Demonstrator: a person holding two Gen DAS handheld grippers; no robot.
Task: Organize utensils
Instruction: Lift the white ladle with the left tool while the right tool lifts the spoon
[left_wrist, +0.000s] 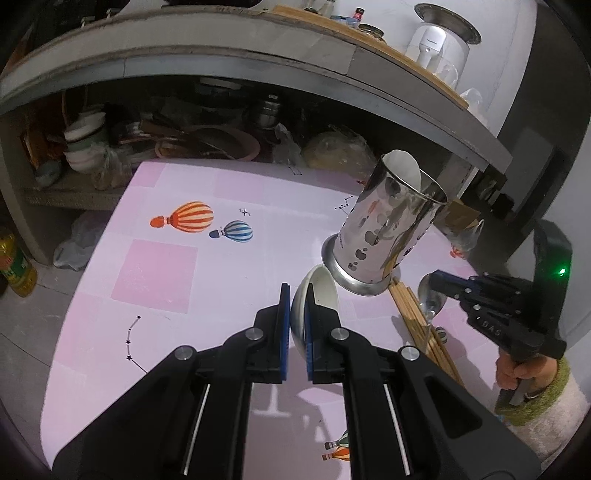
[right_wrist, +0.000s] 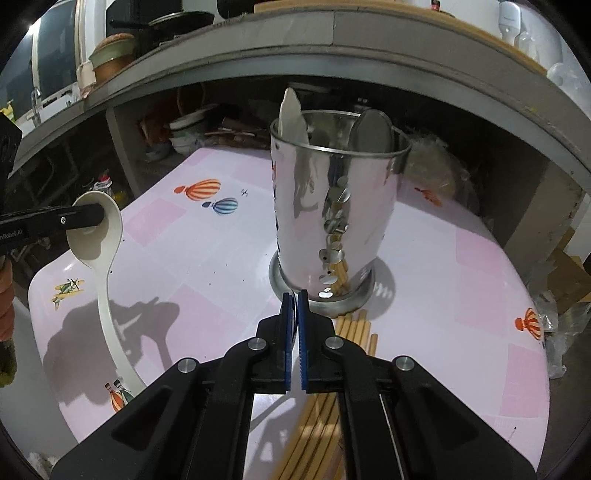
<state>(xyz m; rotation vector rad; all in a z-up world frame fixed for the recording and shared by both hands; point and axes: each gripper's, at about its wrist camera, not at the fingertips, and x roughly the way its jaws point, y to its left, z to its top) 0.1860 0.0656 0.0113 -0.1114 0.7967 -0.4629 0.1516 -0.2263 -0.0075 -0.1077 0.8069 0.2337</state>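
My left gripper (left_wrist: 298, 295) is shut on the bowl rim of a white ladle (left_wrist: 314, 299). In the right wrist view the ladle (right_wrist: 98, 229) hangs tilted above the table's left side, its handle slanting down. My right gripper (right_wrist: 294, 295) is shut. The left wrist view shows it (left_wrist: 434, 280) pinching the bowl of a metal spoon (left_wrist: 430, 295). A shiny perforated utensil holder (right_wrist: 332, 214) stands just beyond it, with a white utensil and a metal spoon (right_wrist: 371, 131) inside. A bundle of wooden chopsticks (right_wrist: 354, 328) lies on the table below the right gripper.
The table wears a pink cloth (left_wrist: 155, 273) printed with balloons. Behind it a low shelf holds stacked bowls (left_wrist: 83, 144) and a pink plate (left_wrist: 240, 147) under a grey counter. An oil bottle (left_wrist: 14, 266) stands on the floor at the left. A person's hand (left_wrist: 524, 373) grips the right tool.
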